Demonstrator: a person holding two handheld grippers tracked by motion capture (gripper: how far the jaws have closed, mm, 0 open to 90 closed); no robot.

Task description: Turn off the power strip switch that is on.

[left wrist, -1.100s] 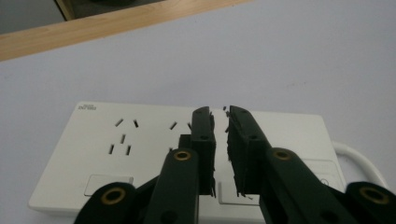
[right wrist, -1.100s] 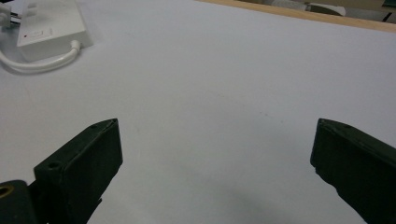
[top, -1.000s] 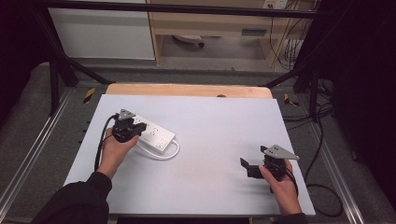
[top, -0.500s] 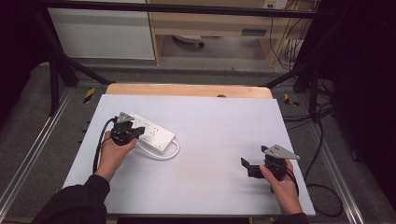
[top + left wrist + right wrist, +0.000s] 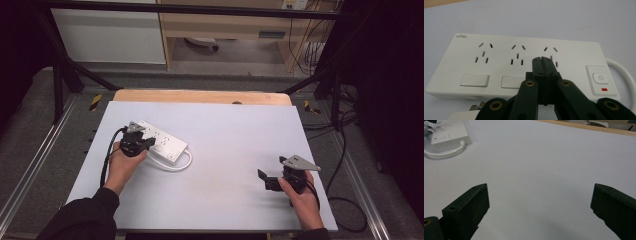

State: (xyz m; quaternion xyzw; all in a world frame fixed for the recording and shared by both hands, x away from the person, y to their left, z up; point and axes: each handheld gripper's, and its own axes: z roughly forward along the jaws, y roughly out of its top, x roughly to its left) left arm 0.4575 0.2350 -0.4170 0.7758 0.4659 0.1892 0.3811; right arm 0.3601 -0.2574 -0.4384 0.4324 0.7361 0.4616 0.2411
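Note:
A white power strip (image 5: pixel 167 141) lies at the left of the table, with its white cord (image 5: pixel 181 163) looping off its right end. In the left gripper view the power strip (image 5: pixel 499 60) shows three socket groups, two rocker switches and a power button (image 5: pixel 600 77) with a red mark below it. My left gripper (image 5: pixel 542 59) is shut with nothing between its jaws, its tips over the strip's third socket group. In the high view the left gripper (image 5: pixel 148 142) sits at the strip's near edge. My right gripper (image 5: pixel 264 179) (image 5: pixel 540 192) stands open above bare table at the front right.
The table top (image 5: pixel 235 135) is pale grey with a wooden strip (image 5: pixel 200 96) along its far edge. A white piece with a metal prong (image 5: pixel 474 108) lies just in front of the strip. The strip's end and cord (image 5: pixel 442 153) show far off in the right gripper view.
The left hand and its gripper have shifted very slightly over the power strip. The right gripper has stayed in place, open.

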